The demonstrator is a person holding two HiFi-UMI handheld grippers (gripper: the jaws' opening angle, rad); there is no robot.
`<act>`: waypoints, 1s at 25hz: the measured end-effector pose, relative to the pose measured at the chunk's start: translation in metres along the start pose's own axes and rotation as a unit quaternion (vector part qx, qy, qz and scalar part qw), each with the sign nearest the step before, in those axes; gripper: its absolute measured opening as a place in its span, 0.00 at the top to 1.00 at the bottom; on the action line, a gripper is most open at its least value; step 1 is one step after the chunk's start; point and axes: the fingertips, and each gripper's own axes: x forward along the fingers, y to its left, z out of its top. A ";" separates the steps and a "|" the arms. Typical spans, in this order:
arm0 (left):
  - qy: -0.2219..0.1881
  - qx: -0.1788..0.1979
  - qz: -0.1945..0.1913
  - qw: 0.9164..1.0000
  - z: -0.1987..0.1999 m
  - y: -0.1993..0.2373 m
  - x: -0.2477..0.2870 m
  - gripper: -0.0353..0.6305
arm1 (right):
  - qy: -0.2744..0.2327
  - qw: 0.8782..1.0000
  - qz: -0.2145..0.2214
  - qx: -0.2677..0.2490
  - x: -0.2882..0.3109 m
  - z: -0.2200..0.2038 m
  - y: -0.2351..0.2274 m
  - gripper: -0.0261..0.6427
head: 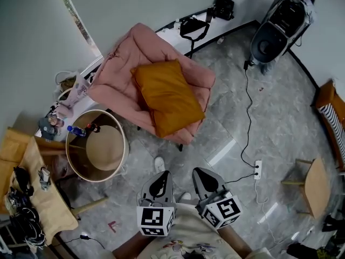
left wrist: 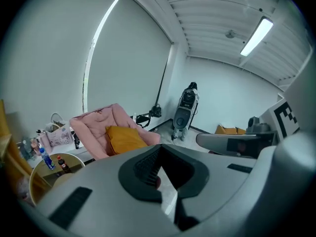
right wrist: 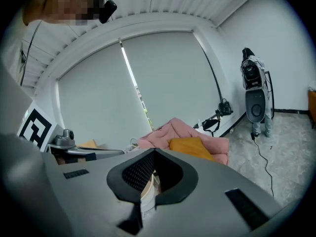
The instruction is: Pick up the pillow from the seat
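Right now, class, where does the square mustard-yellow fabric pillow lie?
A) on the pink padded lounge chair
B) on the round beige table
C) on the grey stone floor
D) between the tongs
A: the square mustard-yellow fabric pillow rests on the seat of the pink padded lounge chair.

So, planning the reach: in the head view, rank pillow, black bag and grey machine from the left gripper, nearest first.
1. Pillow, on the chair straight ahead.
2. Black bag, behind the chair.
3. Grey machine, far right corner.
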 end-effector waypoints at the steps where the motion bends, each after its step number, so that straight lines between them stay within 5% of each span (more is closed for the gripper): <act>1: 0.001 -0.001 -0.004 1.000 0.007 0.011 0.007 0.94 | 0.003 1.000 -0.003 -0.003 0.012 0.004 0.000 0.93; 12: 0.004 0.025 -0.055 0.998 0.064 0.100 0.073 0.94 | 0.005 0.996 -0.087 0.007 0.103 0.042 -0.020 0.93; 25: 0.050 0.076 -0.136 0.987 0.065 0.089 0.127 0.94 | 0.013 0.990 -0.143 0.016 0.124 0.049 -0.057 0.93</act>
